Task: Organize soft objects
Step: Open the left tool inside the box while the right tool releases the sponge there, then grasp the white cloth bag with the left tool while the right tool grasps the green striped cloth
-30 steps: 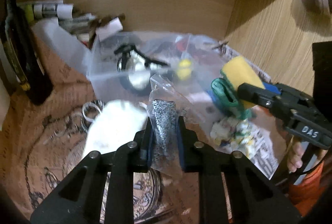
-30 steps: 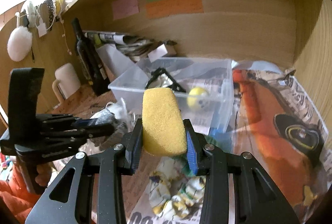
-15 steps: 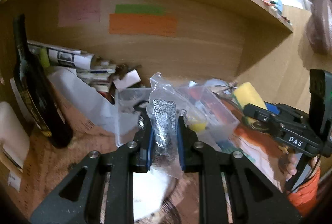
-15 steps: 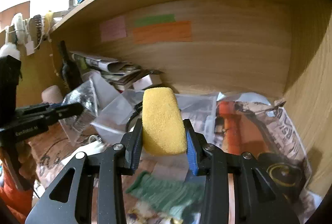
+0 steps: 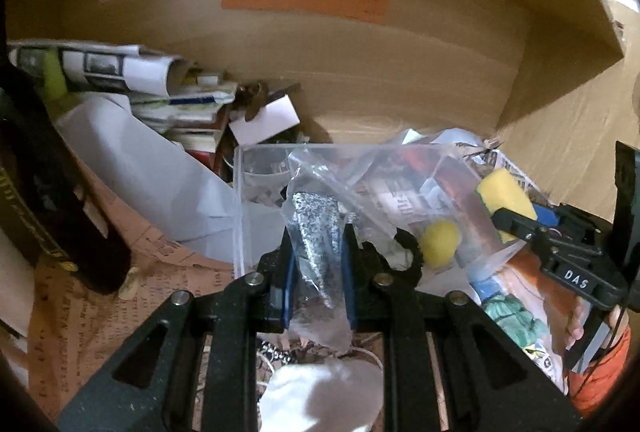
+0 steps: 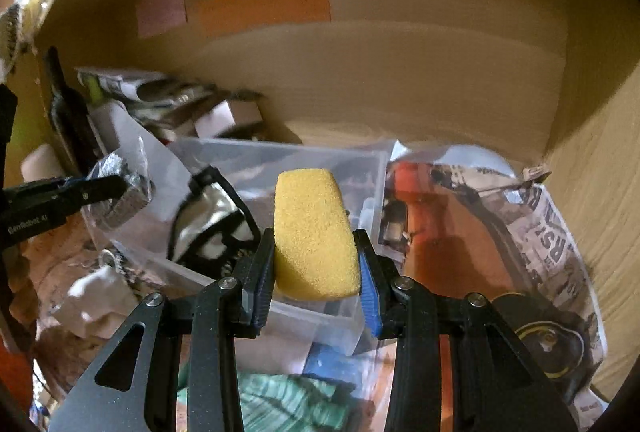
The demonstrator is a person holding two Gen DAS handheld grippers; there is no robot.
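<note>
My left gripper [image 5: 316,268] is shut on a clear plastic bag holding a grey speckled soft item [image 5: 318,232], held just over the near rim of a clear plastic bin [image 5: 256,167]. My right gripper [image 6: 316,268] is shut on a yellow sponge [image 6: 314,232], held above the same bin [image 6: 280,151]. The right gripper with the sponge [image 5: 504,195] shows at the right in the left wrist view. The left gripper with the bag [image 6: 120,187] shows at the left in the right wrist view. Inside the bin lie a black-and-white item [image 6: 212,224] and a yellow ball [image 5: 440,244].
A dark bottle [image 5: 44,199] stands at the left. Rolled newspapers and boxes [image 5: 160,91] are piled at the back. A green cloth [image 6: 288,404] and a white soft item [image 5: 324,396] lie on newspaper in front. Wooden walls close the back and right.
Both grippers have moved forward and lower toward the bin, each still holding its item. The bin now fills more of both views.
</note>
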